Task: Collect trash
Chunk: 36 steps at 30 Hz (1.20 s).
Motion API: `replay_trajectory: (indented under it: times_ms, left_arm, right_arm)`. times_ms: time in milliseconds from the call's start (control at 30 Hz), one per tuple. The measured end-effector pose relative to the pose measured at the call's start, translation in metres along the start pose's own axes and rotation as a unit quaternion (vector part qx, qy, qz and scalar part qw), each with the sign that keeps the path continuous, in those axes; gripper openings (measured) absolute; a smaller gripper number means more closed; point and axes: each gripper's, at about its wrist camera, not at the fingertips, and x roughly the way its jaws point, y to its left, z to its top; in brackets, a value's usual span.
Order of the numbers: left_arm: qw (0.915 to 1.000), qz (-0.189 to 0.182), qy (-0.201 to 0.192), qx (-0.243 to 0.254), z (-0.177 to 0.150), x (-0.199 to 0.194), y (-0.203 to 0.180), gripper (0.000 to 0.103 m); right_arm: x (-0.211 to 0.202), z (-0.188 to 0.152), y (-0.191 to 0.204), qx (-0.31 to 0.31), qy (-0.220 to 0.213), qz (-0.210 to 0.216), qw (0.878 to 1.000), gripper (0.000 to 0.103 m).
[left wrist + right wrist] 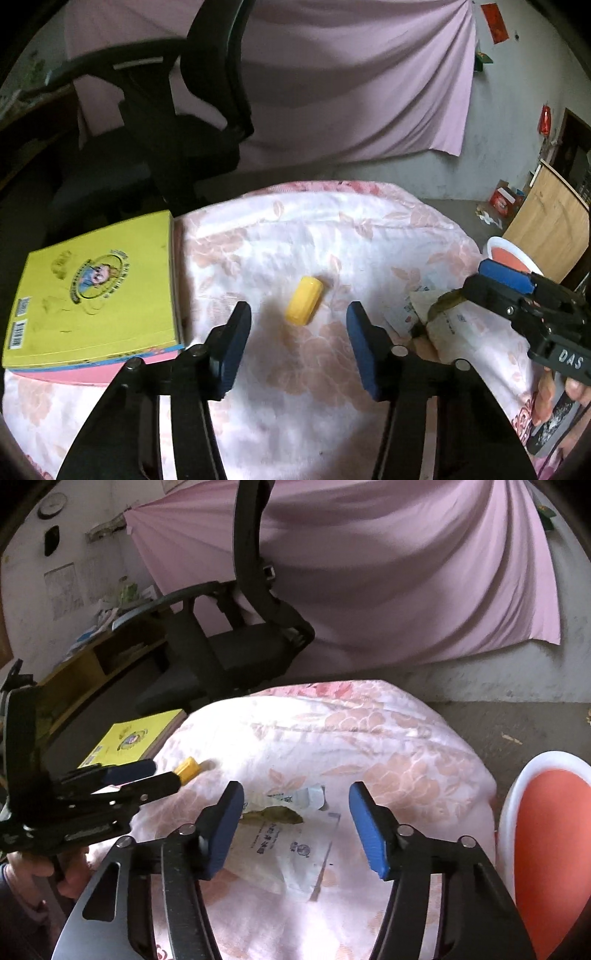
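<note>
The trash lies on a tabletop [295,229] covered with a pale pink flowered cloth. One piece is a small yellow wrapper [303,301], a stubby rounded block, lying flat on the cloth just ahead of my left tongs [297,345] and in line with the gap between their blue pads. It is not touched. Those tongs stand partly apart with nothing gripped.

The other piece is a crumpled white paper packet [291,853] with printed writing on it, torn and folded at its far end, with a brownish-green scrap [275,814] lying on top of it. It sits to the right of the yellow wrapper, near the right side of the tabletop. My right tongs [295,829] reach over it, the pads spread to either side of the packet. The left pad overlaps the packet's edge, but I cannot tell whether it touches; nothing is clamped.

A yellow book [96,291] lies on a pink one at the left edge of the tabletop, apart from the wrapper. Beside the tabletop on the right stands a white bin [546,830] with an orange inside. Behind are a black office chair [243,642] and a pink sheet [351,74] hung on the wall.
</note>
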Motion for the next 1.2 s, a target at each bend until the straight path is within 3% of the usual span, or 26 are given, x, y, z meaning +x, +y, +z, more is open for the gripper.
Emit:
replay_trajectory:
  times_ms: [100,267,367,567,600,633,967,1200]
  left_arm:
    - [0.9998,-0.004,0.011,-0.014,0.005,0.009,0.005,0.038]
    - [0.9996,-0.006,0.025,-0.014,0.006,0.016,0.004,0.015]
    - [0.9996,-0.008,0.022,-0.017,0.005,0.016,0.005,0.015]
    - [0.9989,-0.014,0.018,-0.042,-0.003,0.008,0.008,0.015]
    - [0.9984,-0.017,0.018,-0.05,-0.005,0.005,0.009,0.015]
    - [0.9982,-0.019,0.018,-0.054,-0.008,0.003,0.01,0.015]
    - [0.9957,-0.02,-0.006,-0.091,-0.03,-0.028,0.006,0.014]
    - [0.9931,-0.014,-0.056,-0.102,-0.038,-0.056,0.001,0.014]
  right_arm:
    - [0.006,0.0,0.002,-0.001,0.013,0.001,1.0,0.056]
    - [0.016,0.0,0.008,-0.011,0.036,0.008,0.999,0.054]
    - [0.023,-0.001,0.011,-0.015,0.052,0.015,0.998,0.049]
    - [0.028,-0.001,0.014,-0.011,0.058,0.031,0.998,0.025]
    - [0.028,-0.001,0.015,-0.013,0.057,0.033,0.998,0.015]
    - [0.027,-0.001,0.017,-0.016,0.055,0.033,0.998,0.012]
    - [0.007,-0.003,0.036,-0.064,0.002,0.031,0.997,0.006]
    - [-0.018,-0.007,0.047,-0.089,-0.066,0.03,0.993,0.006]
